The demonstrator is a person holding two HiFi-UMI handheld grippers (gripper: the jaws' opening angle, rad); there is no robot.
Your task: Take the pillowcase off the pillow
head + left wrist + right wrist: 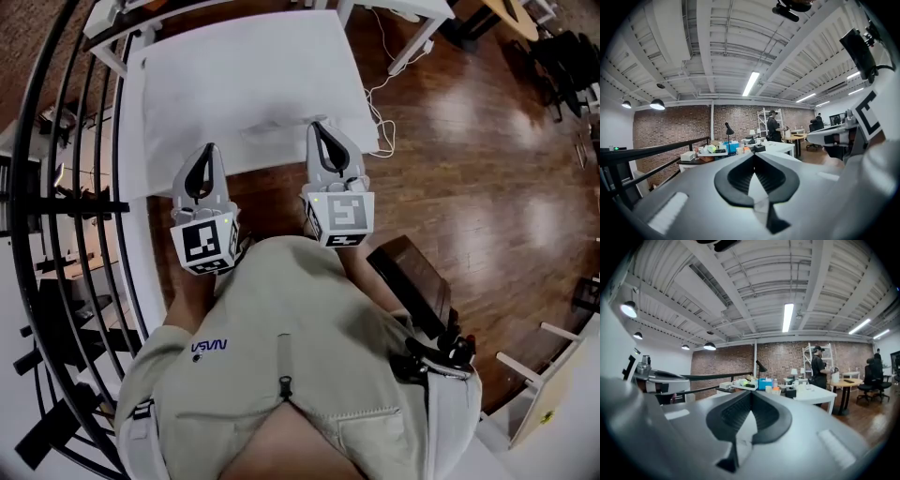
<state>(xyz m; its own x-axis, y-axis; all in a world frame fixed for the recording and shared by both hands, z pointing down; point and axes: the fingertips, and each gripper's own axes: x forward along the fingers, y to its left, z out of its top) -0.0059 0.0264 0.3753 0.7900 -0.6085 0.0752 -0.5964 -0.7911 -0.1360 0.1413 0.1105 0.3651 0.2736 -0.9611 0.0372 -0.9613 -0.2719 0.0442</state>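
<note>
White bench [133, 122] over wood floor [469, 141]. Pillow [253, 84] laid on it, long axis left-right, directly ahead. Left tongs [206, 152] and right tongs [322, 128] closed together at near edge, right set further in.

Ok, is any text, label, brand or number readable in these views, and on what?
"NASA": small dark print on the person's shirt, upside down in the head view.
Marker cubes: square patterns only, no letters.
Green lit sign in the left gripper view: too small to read.
</note>
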